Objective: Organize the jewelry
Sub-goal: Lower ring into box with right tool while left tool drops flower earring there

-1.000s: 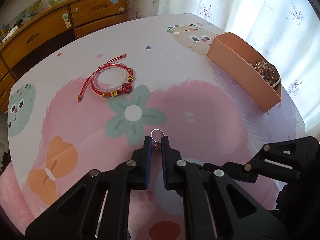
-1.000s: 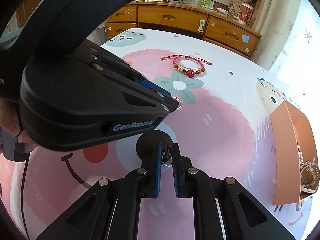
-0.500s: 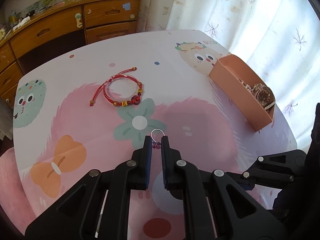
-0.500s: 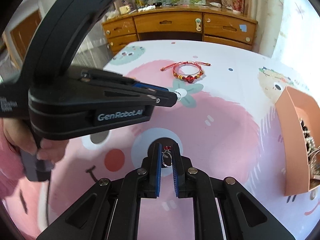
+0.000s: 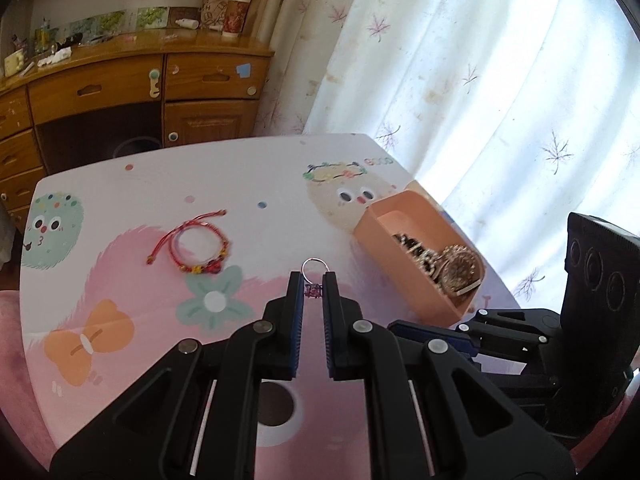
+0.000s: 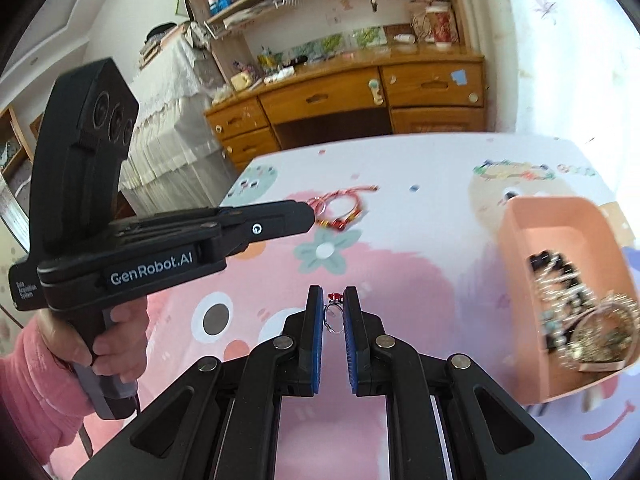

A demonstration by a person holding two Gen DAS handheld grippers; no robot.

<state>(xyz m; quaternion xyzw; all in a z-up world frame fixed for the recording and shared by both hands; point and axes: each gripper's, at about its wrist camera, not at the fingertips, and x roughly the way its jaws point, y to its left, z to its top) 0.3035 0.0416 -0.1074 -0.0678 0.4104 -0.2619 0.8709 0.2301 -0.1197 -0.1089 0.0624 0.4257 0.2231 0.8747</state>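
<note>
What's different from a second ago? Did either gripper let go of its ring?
Neither let go. Both grippers have lifted away from the table and tipped up, so the room behind now shows. The left gripper is still shut on its purple-stone ring, the right gripper on its red-stone ring. The red bracelet and the pink box of jewelry lie where they were.

The pink box [image 5: 404, 280] stands by the counter [image 5: 248, 184] edge, its open top unobstructed. Bare counter lies between the box and the red bracelet [image 5: 200, 248]. The left gripper [image 6: 308, 212] projects above the counter beyond the bracelet from the box.
</note>
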